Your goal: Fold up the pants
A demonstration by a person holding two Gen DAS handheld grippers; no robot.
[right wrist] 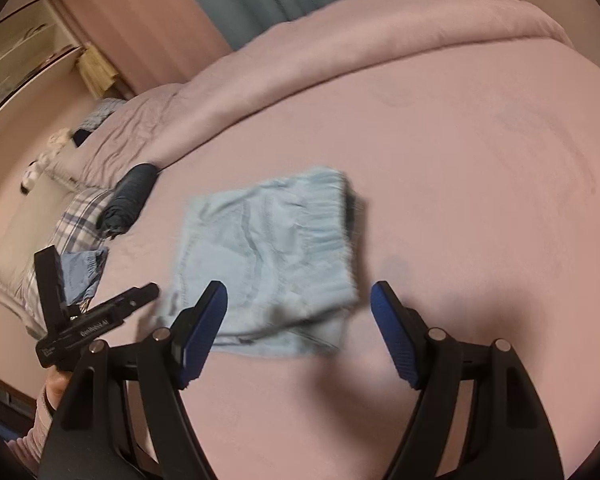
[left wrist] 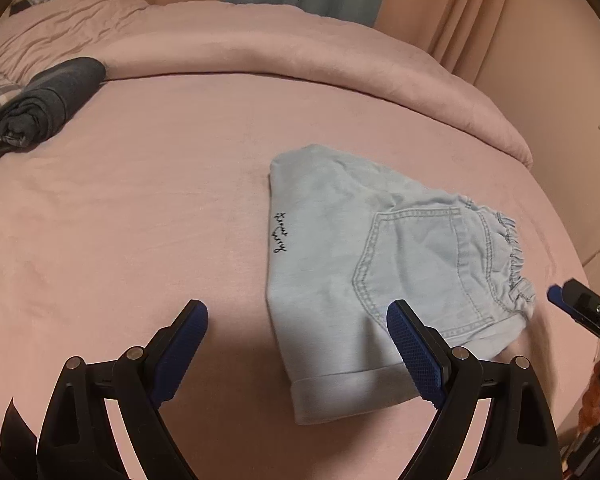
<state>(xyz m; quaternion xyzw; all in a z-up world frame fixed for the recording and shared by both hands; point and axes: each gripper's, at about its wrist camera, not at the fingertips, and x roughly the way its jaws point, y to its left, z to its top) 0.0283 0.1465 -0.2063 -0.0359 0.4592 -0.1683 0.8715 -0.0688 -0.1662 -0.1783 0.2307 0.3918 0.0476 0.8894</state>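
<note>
On pink bed (left wrist: 140,220), folded pants (left wrist: 360,272), grippers apart

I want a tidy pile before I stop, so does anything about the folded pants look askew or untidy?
Mostly neat. The light blue pants lie folded flat on the pink sheet, but the layers do not line up: the cuffed hem juts past the pocket layer, and the gathered waistband bunches.

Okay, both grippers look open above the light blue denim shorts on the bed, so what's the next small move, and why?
Probably lift both grippers clear and leave the shorts alone. The light blue shorts already lie folded flat on the pink bed sheet, pocket up, and neither the left gripper nor the right gripper holds any cloth. Alternatively, carry them to the rolled dark garment at the left.
</note>
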